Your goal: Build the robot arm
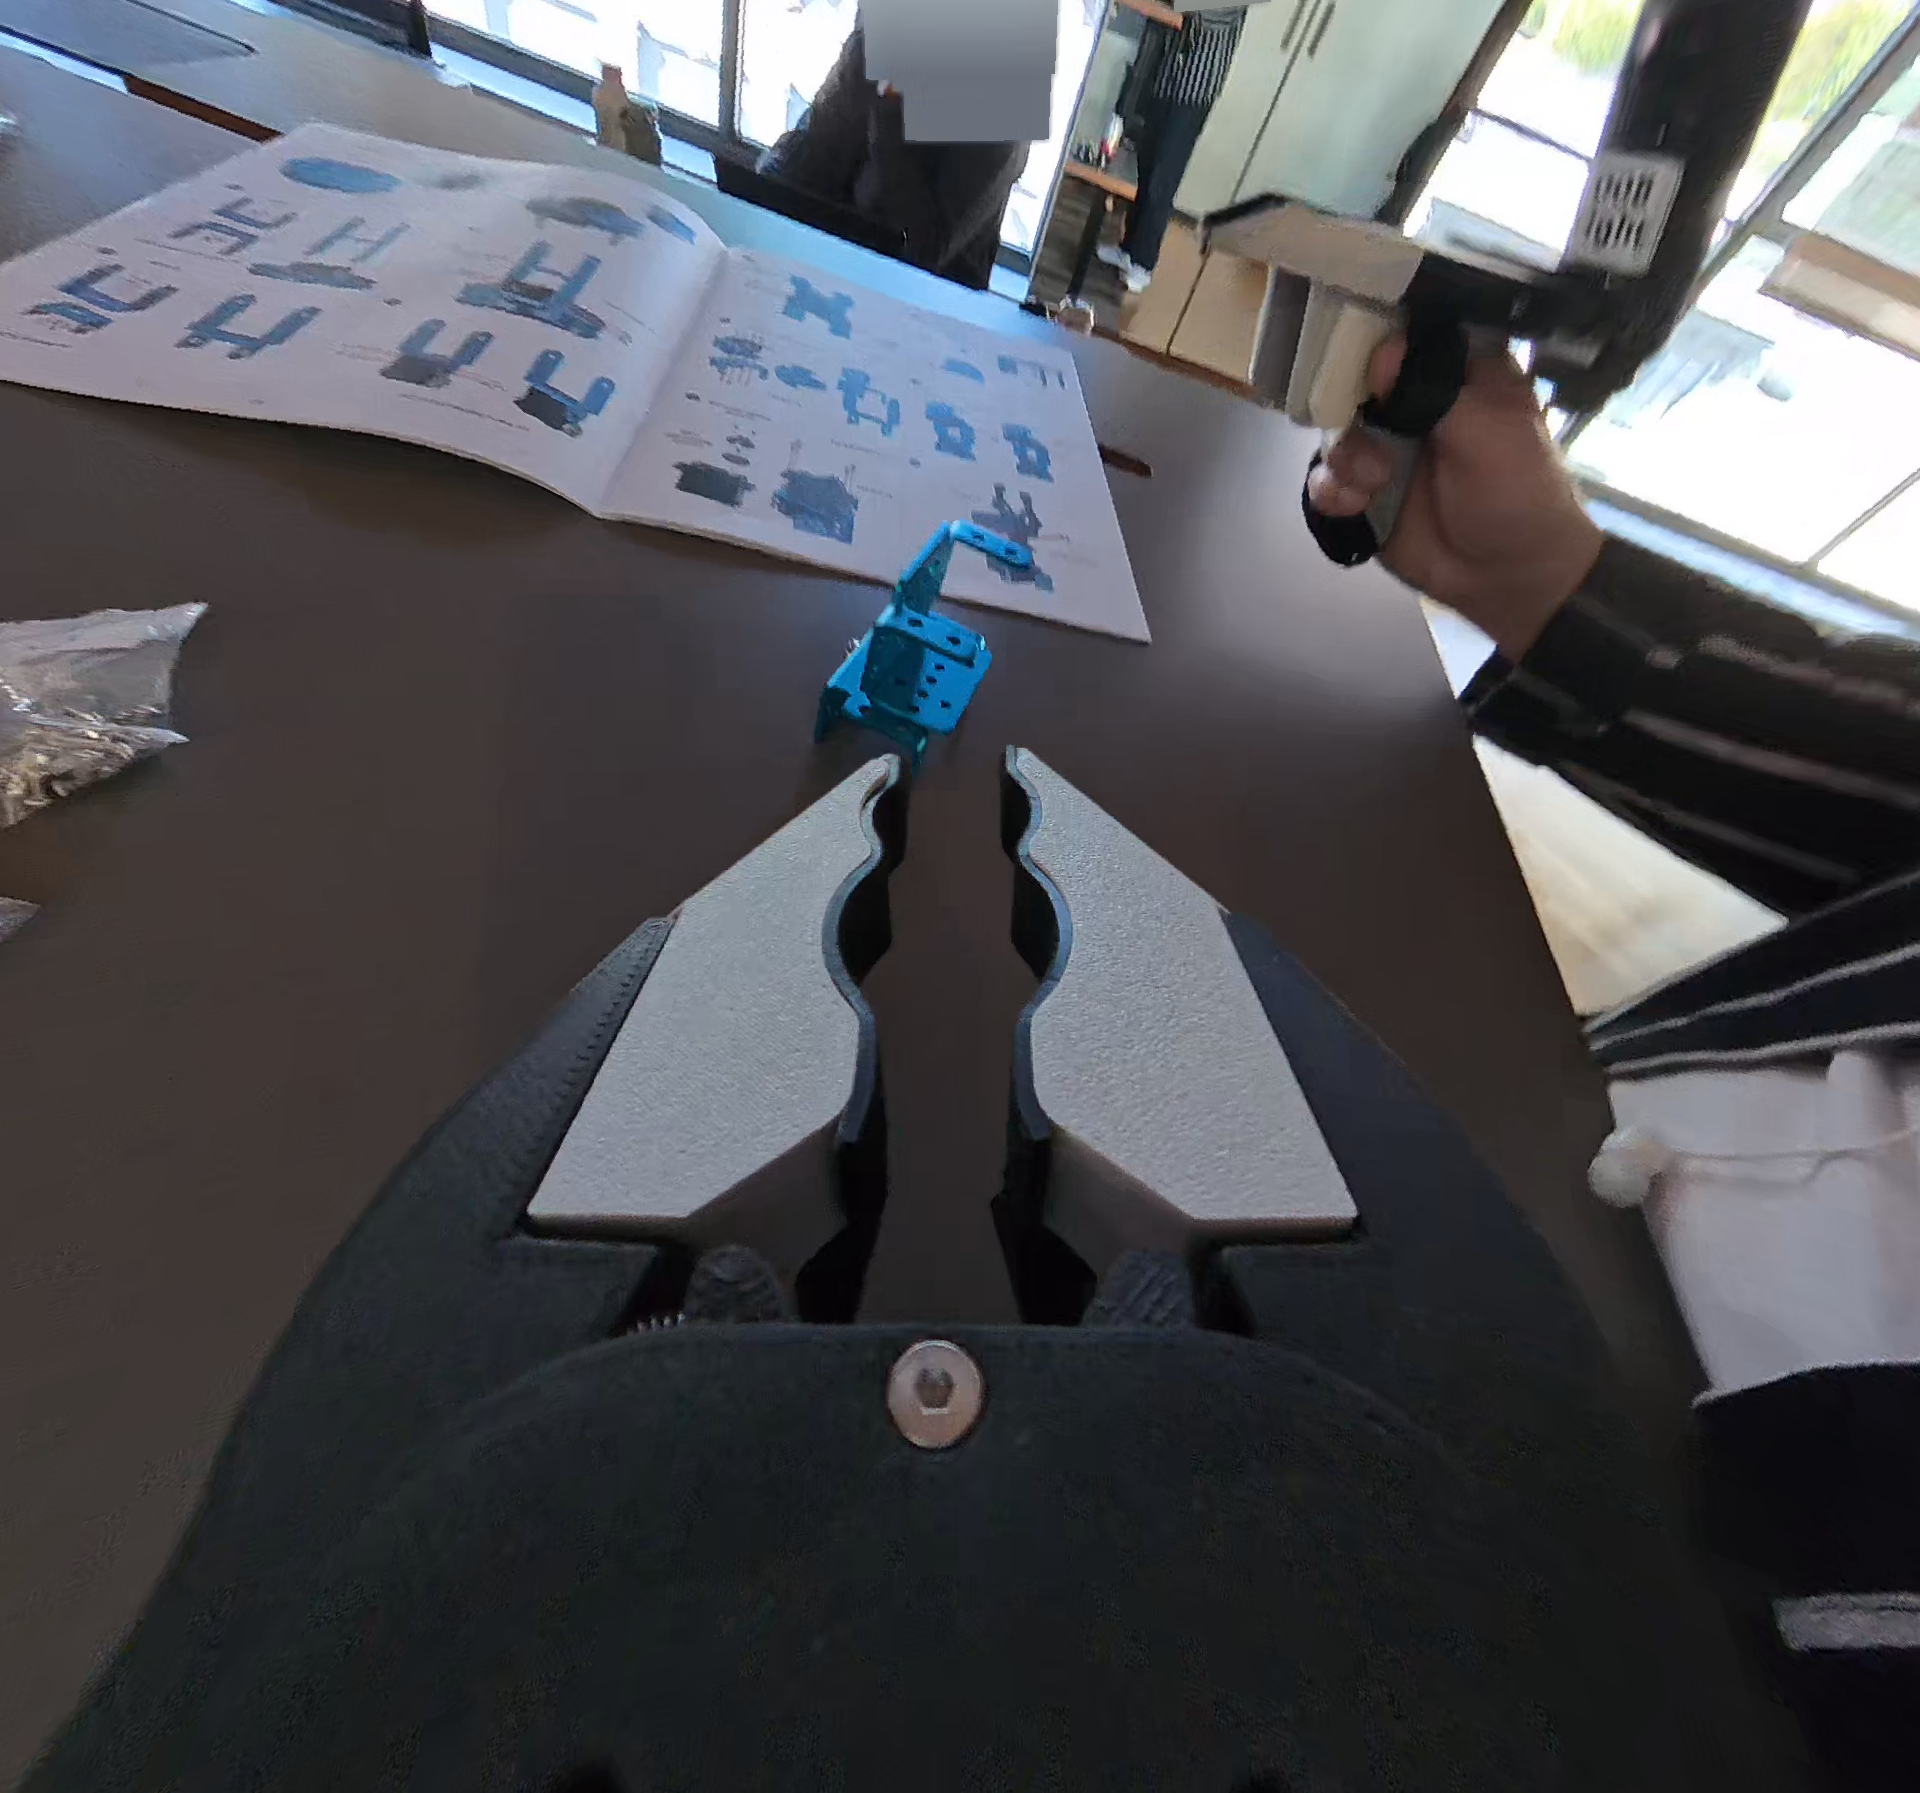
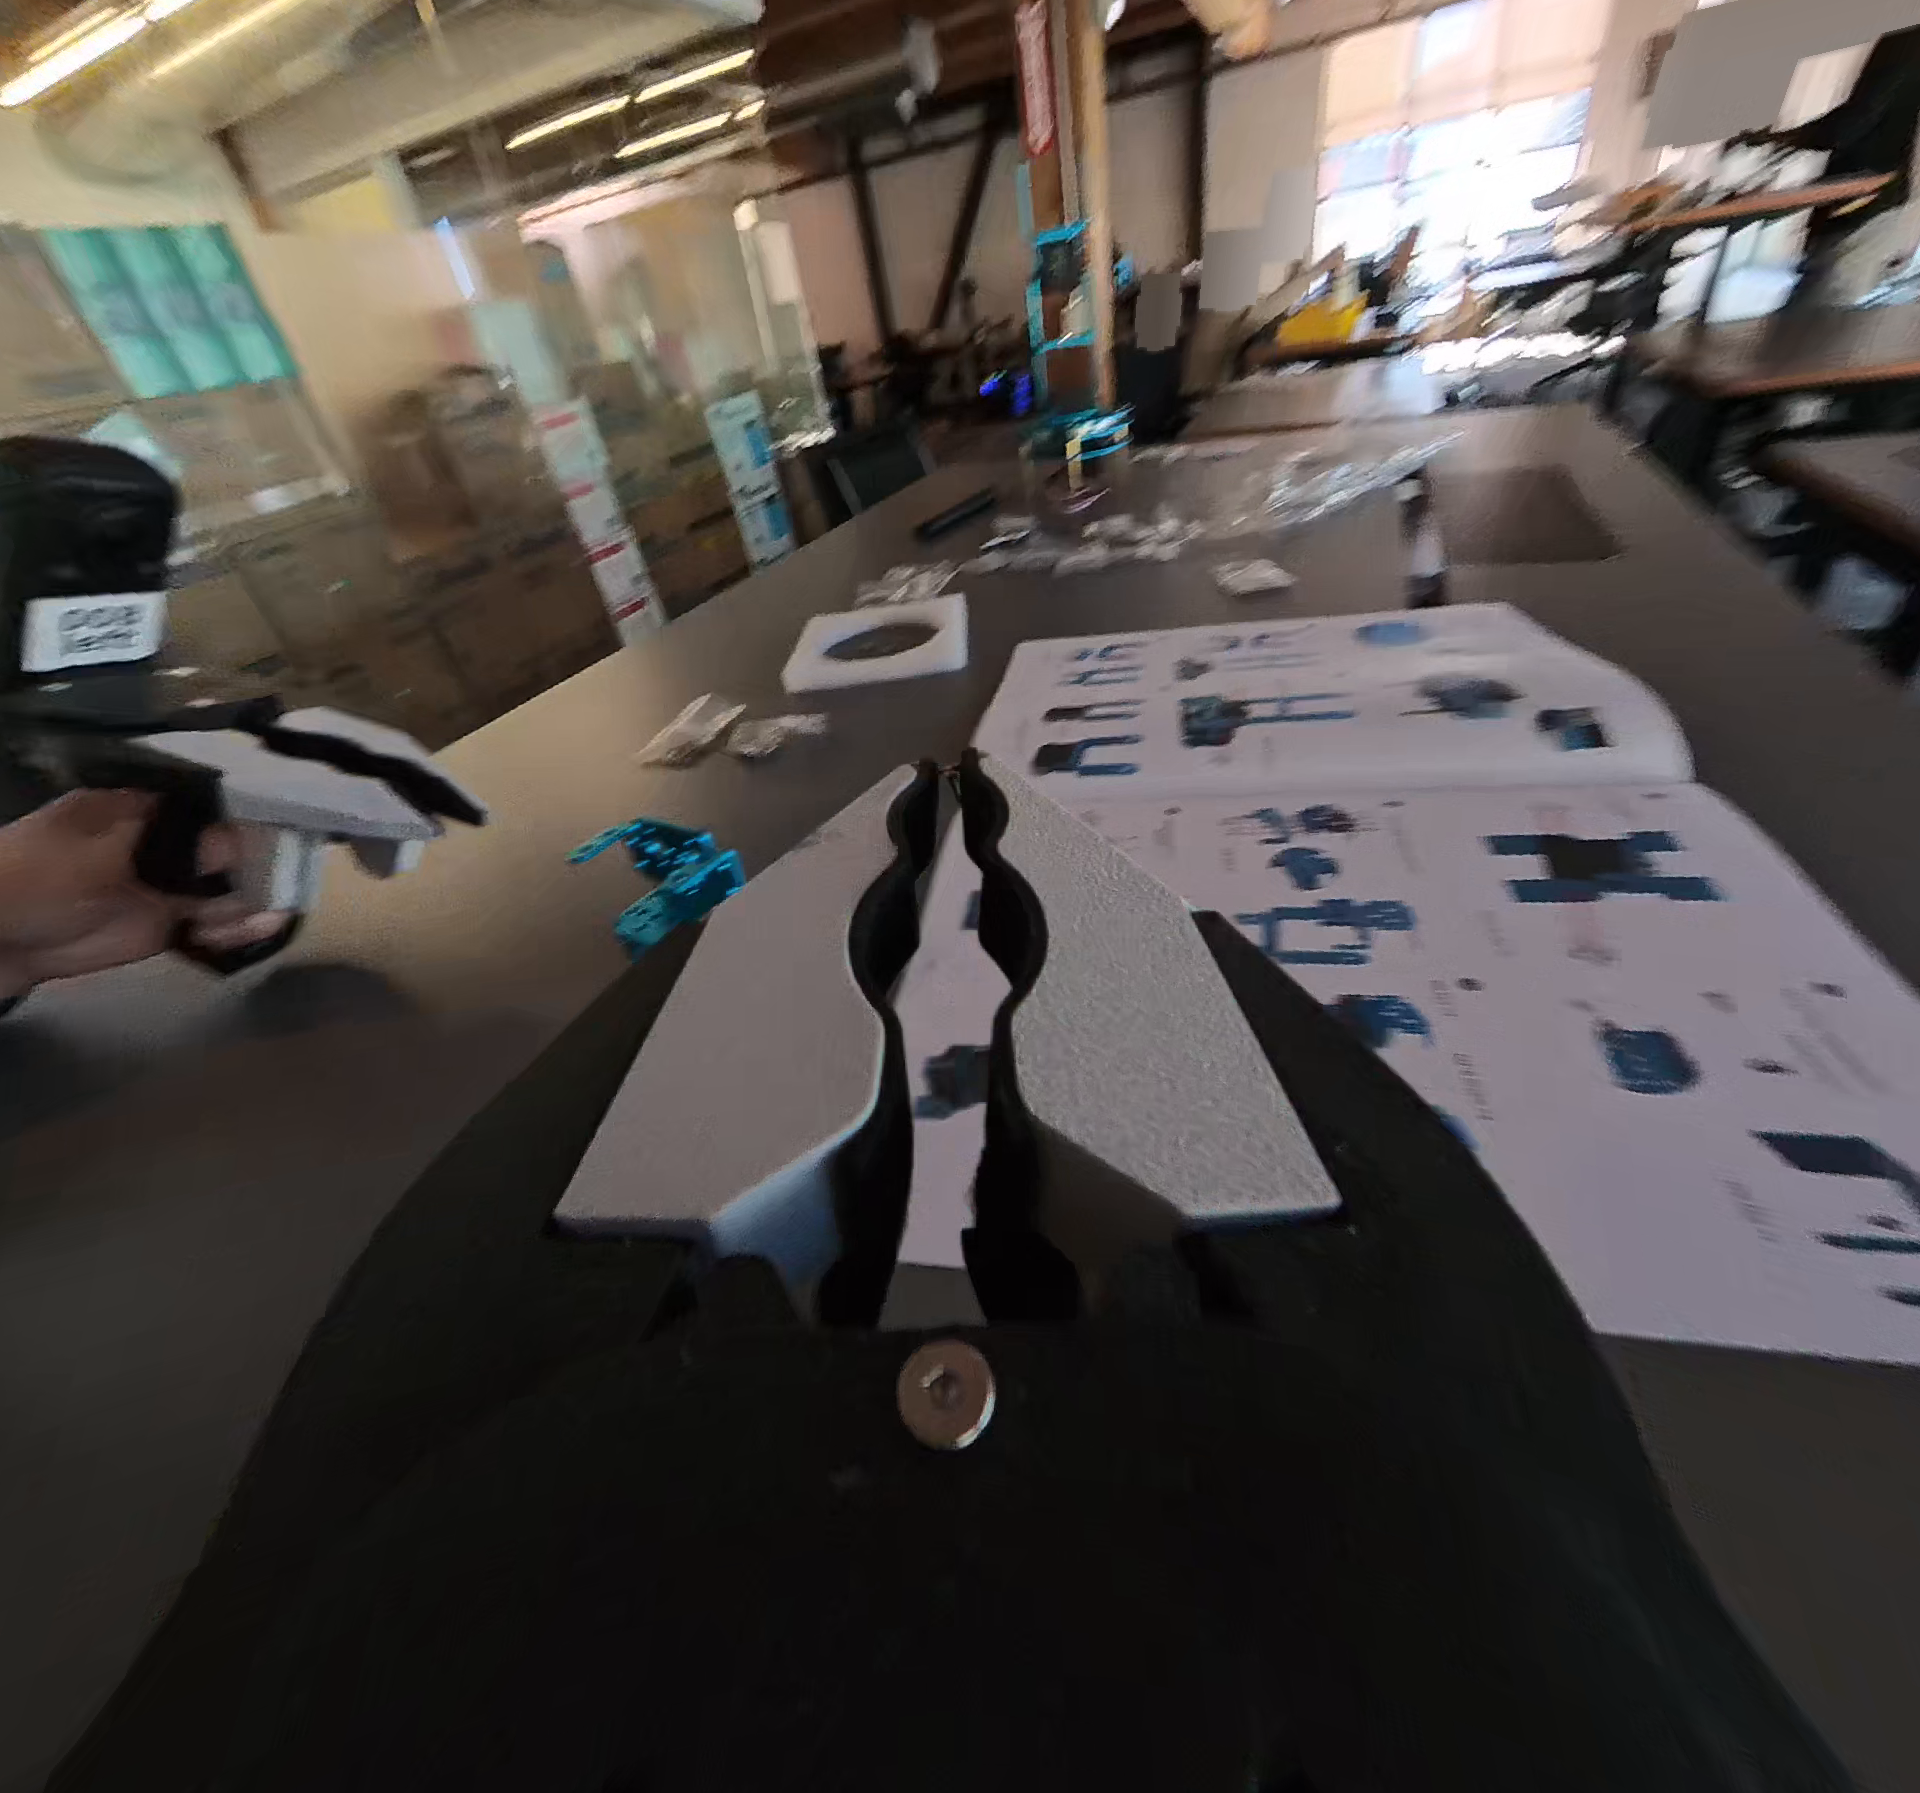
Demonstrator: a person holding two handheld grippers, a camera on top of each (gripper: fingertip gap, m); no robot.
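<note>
A blue metal bracket [image 1: 909, 663] with several holes lies on the dark table [image 1: 416, 808], at the near edge of an open booklet [image 1: 623, 341]. My left gripper [image 1: 956, 764] is open and empty, its tips just short of the bracket. In the right wrist view the bracket [image 2: 665, 870] lies left of my right gripper [image 2: 948, 772], which is raised over the booklet [image 2: 1455, 912]. Its tips are pinched on a tiny metal part [image 2: 948, 779], too small to identify. The left gripper [image 2: 416, 808] shows at the left, held by a hand. The right gripper [image 1: 1340, 289] shows blurred at the upper right.
Clear plastic bags of small parts [image 1: 83, 694] lie at the left. Farther along the table are more bags [image 2: 717, 730] and a white foam square with a dark disc [image 2: 878, 642]. The table's right edge [image 1: 1475, 704] is close, beside a person's striped sleeve [image 1: 1714, 704]. People stand behind. Across from one pair of fingers to the other is roughly 20 centimeters. The right gripper is farther from the blue metal bracket [image 1: 909, 663], some 15 centimeters, than the left, some 7 centimeters.
</note>
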